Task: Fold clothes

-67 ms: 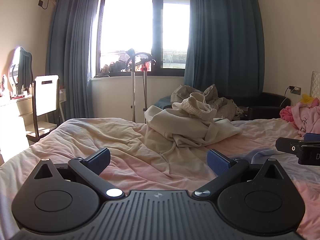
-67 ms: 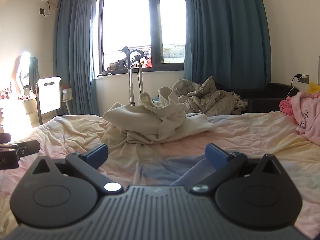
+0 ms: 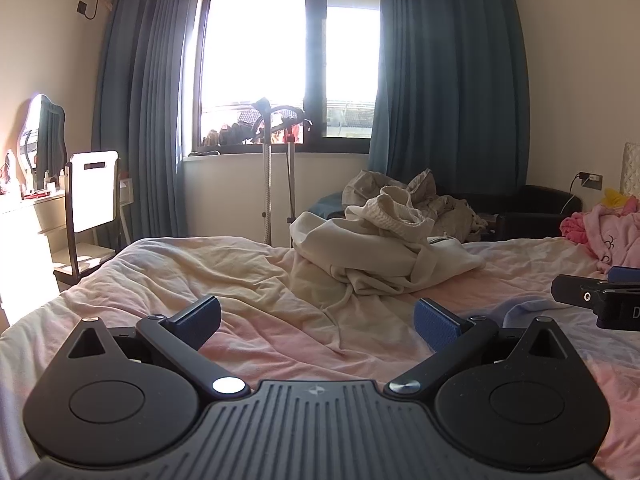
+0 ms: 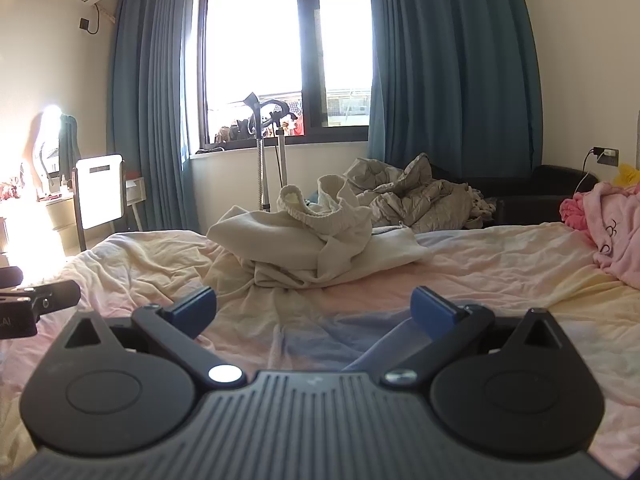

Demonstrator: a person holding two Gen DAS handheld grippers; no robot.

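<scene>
Crumpled cream cotton garment [image 3: 376, 252] heaped unfolded at centre frame on the wrinkled pink-and-cream bed sheet [image 3: 200, 280], both left gripper [image 3: 318, 318] and right gripper [image 4: 314, 308] fingers spread wide, holding nothing; probably reaching stage, needing a hem or edge gripped.

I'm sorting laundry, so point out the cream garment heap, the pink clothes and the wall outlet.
cream garment heap [image 4: 316, 244]: right wrist view, on its crumpled middle.
pink clothes [image 4: 612, 224]: right wrist view, on the front fold.
wall outlet [image 4: 607, 155]: right wrist view, on its faceplate.

Cream garment [image 4: 316, 240] (crumpled) beyond spread right tool [image 4: 314, 310].
</scene>
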